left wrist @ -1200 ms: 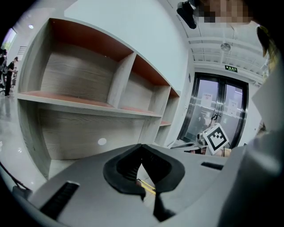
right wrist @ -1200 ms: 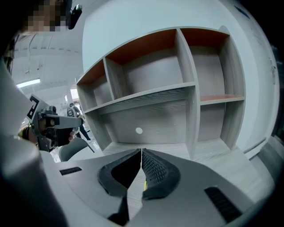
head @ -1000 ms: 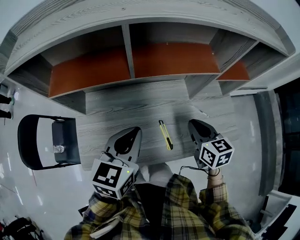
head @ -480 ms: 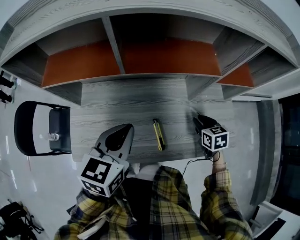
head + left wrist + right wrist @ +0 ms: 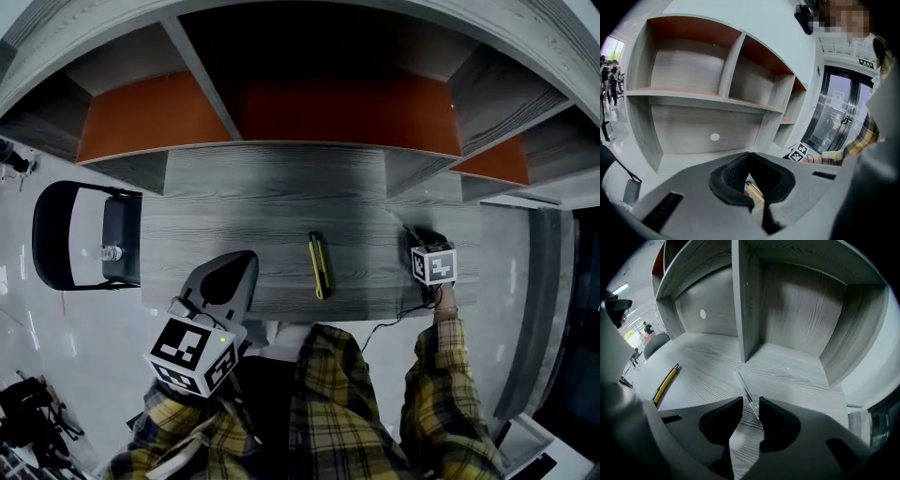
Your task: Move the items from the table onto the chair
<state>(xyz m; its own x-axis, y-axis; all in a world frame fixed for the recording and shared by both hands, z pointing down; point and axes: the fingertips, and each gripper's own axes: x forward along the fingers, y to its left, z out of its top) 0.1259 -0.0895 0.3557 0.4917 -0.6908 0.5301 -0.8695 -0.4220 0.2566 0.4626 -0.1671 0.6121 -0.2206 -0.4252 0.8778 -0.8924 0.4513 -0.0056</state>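
A yellow-and-black utility knife (image 5: 319, 266) lies mid-table, also seen in the right gripper view (image 5: 665, 383). A clear pen (image 5: 744, 391) lies on the table's right part, and its near end sits between the jaws of my right gripper (image 5: 749, 401). That gripper is open and its pads do not press the pen. In the head view the right gripper (image 5: 418, 236) is low over the table at the right. My left gripper (image 5: 246, 259) hovers at the front-left edge, shut and empty. The black chair (image 5: 54, 234) stands left of the table.
A small clear bottle (image 5: 111, 253) stands on the chair seat. A grey shelf unit with orange-backed compartments (image 5: 309, 112) rises along the table's far side, with an upright divider (image 5: 743, 301) just beyond the pen. Pale floor surrounds the table.
My right gripper has reached forward and down to the right part of the table, by the pen. The left gripper has stayed near the front-left edge.
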